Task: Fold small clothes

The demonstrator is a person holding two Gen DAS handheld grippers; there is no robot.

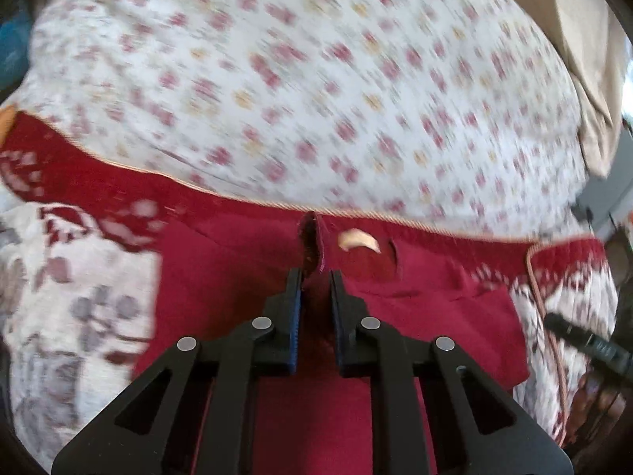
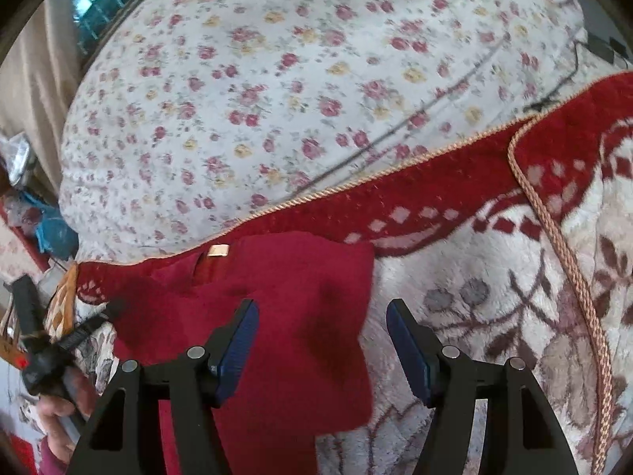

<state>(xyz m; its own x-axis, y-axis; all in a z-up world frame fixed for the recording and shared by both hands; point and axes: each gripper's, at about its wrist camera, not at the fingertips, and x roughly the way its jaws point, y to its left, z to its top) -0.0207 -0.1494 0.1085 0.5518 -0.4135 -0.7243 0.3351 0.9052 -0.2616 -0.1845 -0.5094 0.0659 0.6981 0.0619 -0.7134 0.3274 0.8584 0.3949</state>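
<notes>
Left gripper [image 1: 316, 277]: jaws drawn close together, clamped on a raised fold at the upper edge of the dark red garment [image 1: 395, 316], just beside its pale label [image 1: 359, 240]. The garment lies flat on a red-and-white patterned blanket [image 1: 79, 297], its upper edge near the blanket's corded border [image 1: 395, 215]. In the left wrist view the garment's left and right edges are both visible, with bare blanket beyond each.

Right gripper [image 2: 322, 308]: jaws held wide apart and holding nothing, hovering over the garment's [image 2: 296, 297] right edge; the left finger [image 2: 237, 340] lies over the cloth, the right finger [image 2: 407, 344] over the blanket [image 2: 494, 277]. The label [image 2: 218, 250] shows near the border. To the right of the garment the blanket is open up to a braided trim [image 2: 561, 245] running toward the camera.

Beyond the border: a white bedspread [image 2: 277, 79] printed with small roses, bare across most of its width; a thin dark cord [image 2: 435, 107] crosses it. Beige fabric [image 1: 573, 39] hangs at the far side. The left wrist view is motion-blurred.
</notes>
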